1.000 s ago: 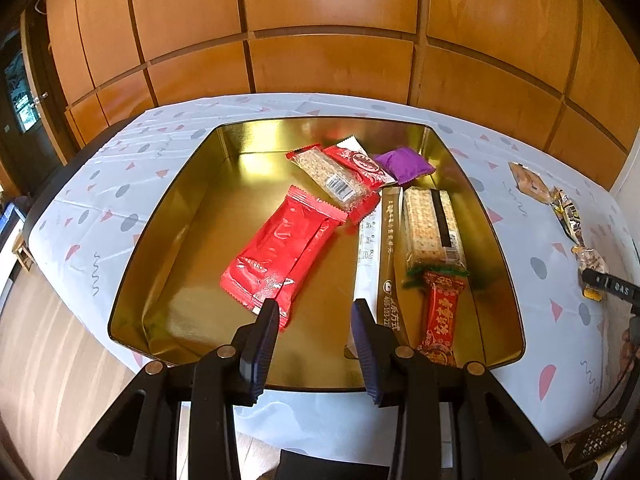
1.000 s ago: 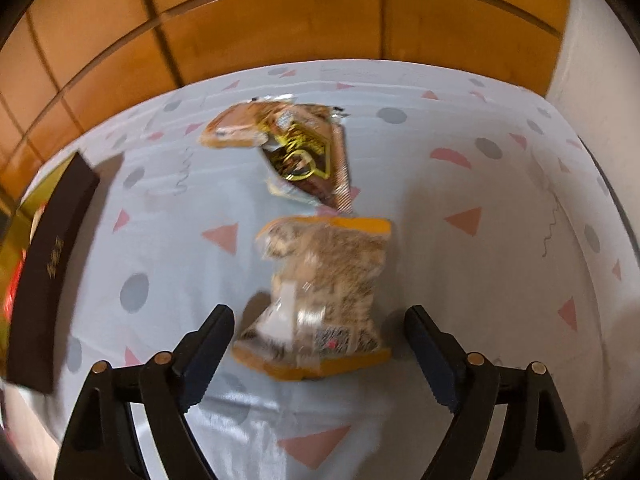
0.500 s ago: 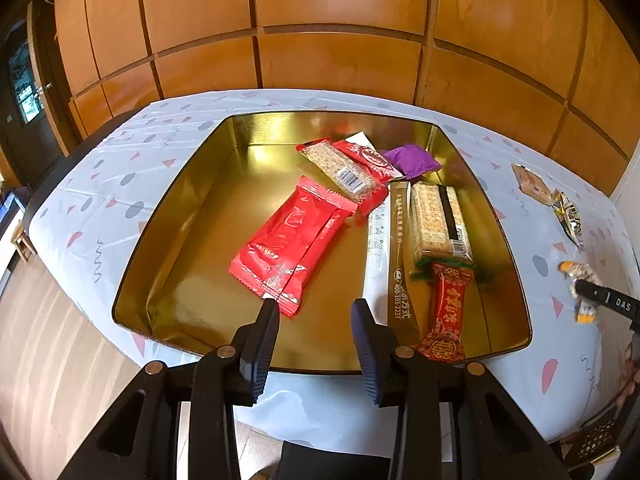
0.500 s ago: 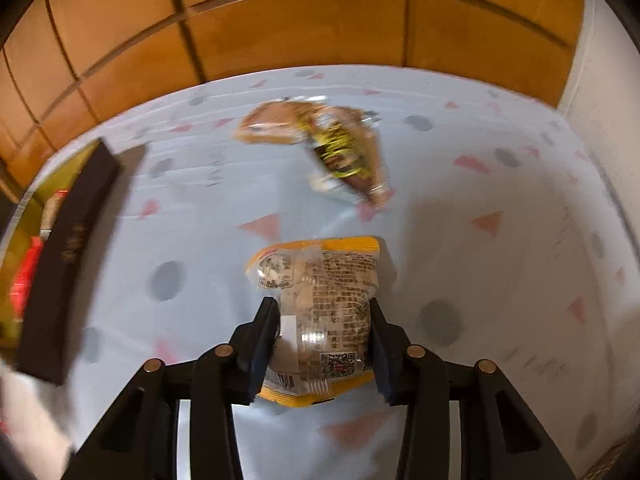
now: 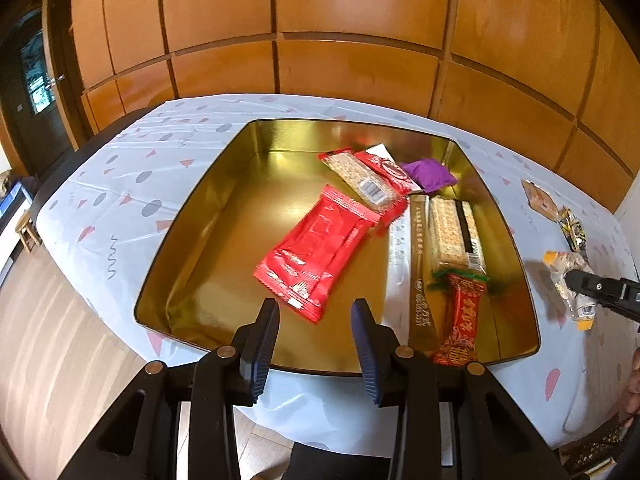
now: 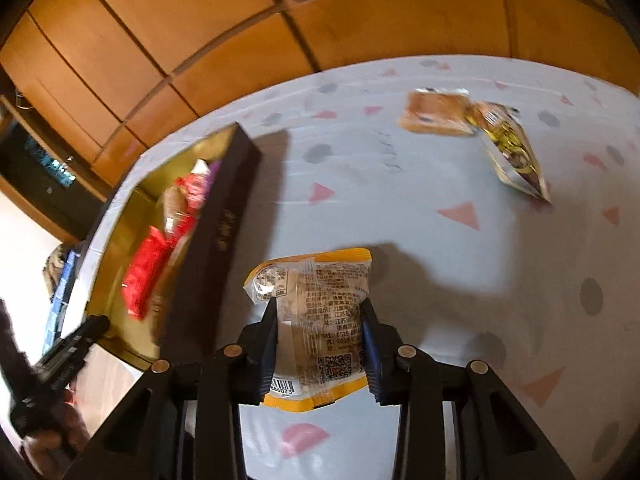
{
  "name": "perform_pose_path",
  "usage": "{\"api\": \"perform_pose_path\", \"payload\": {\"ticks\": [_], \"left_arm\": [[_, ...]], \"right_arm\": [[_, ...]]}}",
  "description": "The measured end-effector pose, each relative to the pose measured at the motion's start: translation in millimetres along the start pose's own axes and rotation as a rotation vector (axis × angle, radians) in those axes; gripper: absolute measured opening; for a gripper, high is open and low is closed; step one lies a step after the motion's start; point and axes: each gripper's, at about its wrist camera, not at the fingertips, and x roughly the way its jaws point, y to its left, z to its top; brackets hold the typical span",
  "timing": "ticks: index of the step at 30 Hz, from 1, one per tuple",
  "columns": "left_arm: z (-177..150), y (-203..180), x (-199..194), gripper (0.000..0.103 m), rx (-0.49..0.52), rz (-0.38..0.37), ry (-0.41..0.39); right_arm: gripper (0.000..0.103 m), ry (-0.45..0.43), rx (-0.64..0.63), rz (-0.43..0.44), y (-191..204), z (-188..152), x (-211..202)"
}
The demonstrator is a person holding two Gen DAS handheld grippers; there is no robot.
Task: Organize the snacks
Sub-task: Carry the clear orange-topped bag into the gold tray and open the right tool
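My right gripper (image 6: pixel 320 308) grips a clear snack packet with yellow ends (image 6: pixel 316 276); its jaws are still closing and the pads press both sides. The packet hangs above the tablecloth, just right of the gold tin tray (image 6: pixel 216 240). In the left wrist view the same packet (image 5: pixel 570 264) shows in the right gripper's black fingers (image 5: pixel 600 286), beyond the tray's right wall. My left gripper (image 5: pixel 316 308) hovers open over the near rim of the tray (image 5: pixel 192 240) with nothing between its fingers. Inside lie a big red packet (image 5: pixel 316 248), a cracker pack (image 5: pixel 456 232), a purple pouch (image 5: pixel 428 170) and several other snacks.
Two more snacks lie on the spotted tablecloth to the right: an orange-brown packet (image 6: pixel 436 114) and a gold-and-black one (image 6: pixel 512 152). A wood-panelled wall (image 5: pixel 352 72) backs the table. The table's left and near edges drop to a wooden floor (image 5: pixel 48 340).
The right gripper closed on the yellow-ended packet, lifted it off the cloth and swung left, bringing the tray into its view. The left gripper barely moved.
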Motion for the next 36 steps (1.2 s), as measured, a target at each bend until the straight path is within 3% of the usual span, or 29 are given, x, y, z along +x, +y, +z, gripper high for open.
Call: {"api": "perform_pose_path", "payload": {"ticks": [9, 16, 23, 27, 36], "left_arm": [[3, 20, -3, 0.037, -0.052, 0.042, -0.027], [3, 34, -4, 0.038, -0.082, 0.066, -0.039], [3, 44, 1, 0.037, -0.11, 0.071, -0.025], [3, 47, 3, 0.037, -0.115, 0.071, -0.021], [3, 47, 4, 0.038, -0.115, 0.072, -0.017]], "right_arm": [[0.037, 0.004, -0.223, 0.073, 104, 18, 3], [0.037, 0.052, -0.295, 0.104, 161, 21, 35], [0.037, 0.075, -0.237, 0.122, 172, 26, 56], [0.041, 0.157, -0.19, 0.159, 176, 21, 82], [0.038, 0.183, -0.249, 0.164, 184, 5, 89]]}}
